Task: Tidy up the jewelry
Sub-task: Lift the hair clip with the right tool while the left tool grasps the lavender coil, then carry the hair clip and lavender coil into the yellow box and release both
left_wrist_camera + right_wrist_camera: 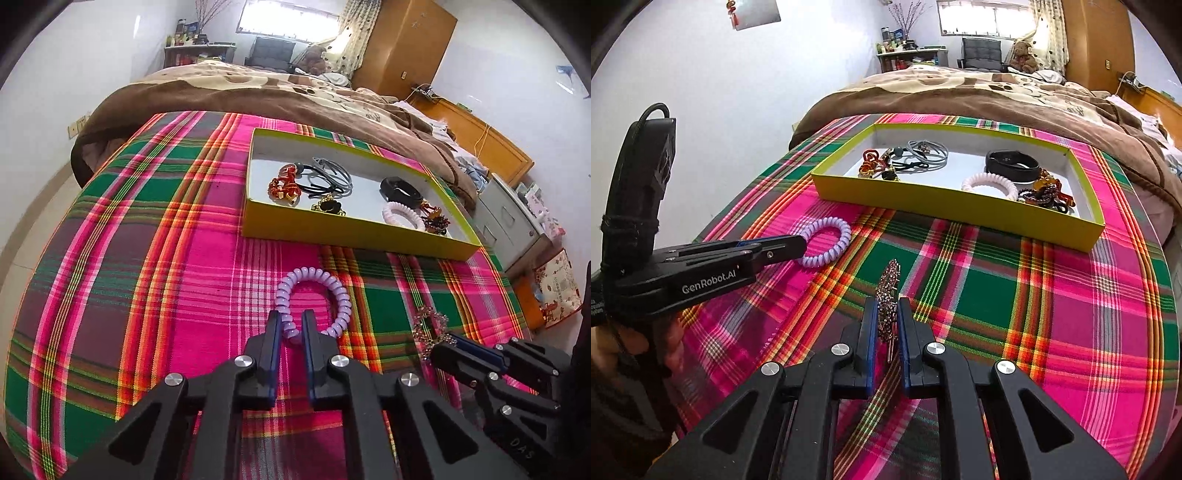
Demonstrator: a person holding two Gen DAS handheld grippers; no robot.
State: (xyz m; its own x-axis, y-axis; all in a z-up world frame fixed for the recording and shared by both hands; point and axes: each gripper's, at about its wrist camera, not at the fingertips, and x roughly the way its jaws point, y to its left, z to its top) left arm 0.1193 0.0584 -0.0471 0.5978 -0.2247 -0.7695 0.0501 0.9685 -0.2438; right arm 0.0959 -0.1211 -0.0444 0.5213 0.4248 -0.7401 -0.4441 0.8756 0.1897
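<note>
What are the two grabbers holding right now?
Left gripper: shut on the purple coil hair tie.
Right gripper: shut on the sparkly hair clip.

My left gripper (291, 320) pinches the lilac spiral hair tie (314, 295) on the plaid cloth (147, 240), near the yellow tray (332, 230).

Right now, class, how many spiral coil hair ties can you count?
2: a lilac one on the plaid cloth, gripped by the left tool; a pale pink one inside the yellow box. Others may be hidden.
</note>
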